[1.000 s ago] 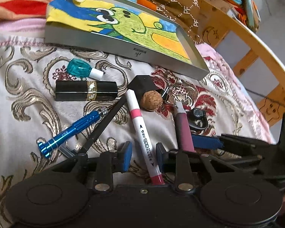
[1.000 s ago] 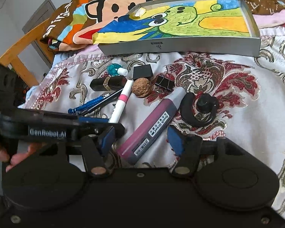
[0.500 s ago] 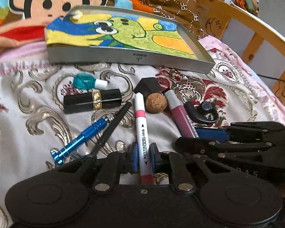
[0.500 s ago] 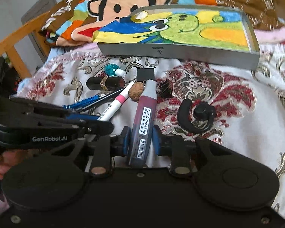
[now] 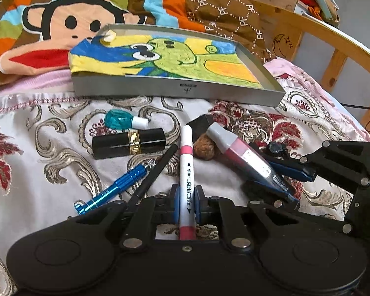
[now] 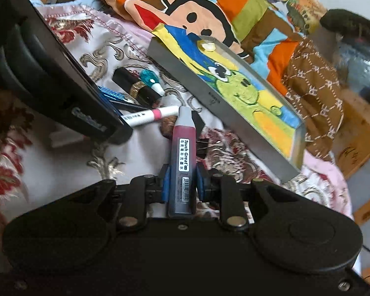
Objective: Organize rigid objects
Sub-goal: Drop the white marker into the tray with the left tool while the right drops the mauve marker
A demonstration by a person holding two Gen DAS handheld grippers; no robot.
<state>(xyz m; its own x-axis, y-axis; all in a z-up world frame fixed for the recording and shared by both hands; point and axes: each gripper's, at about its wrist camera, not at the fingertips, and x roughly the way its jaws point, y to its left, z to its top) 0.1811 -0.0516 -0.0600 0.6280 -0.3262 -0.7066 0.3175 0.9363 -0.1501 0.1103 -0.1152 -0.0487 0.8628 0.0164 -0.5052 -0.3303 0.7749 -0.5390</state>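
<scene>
Spread over the bed [image 5: 49, 170], clutter remains, but since a second ago both jaws have been closed: left gripper [image 5: 187, 198] on the pink-banded marker [image 5: 188, 172], right gripper [image 6: 181, 185] on the ink bottle [image 6: 182, 157], readied for the tray [image 5: 175, 90] at 12 o'clock.

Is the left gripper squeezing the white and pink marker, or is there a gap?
Touching. In the left wrist view, the left gripper has both blue finger pads pressed against the sides of the white and pink marker, with no gap showing.
</scene>
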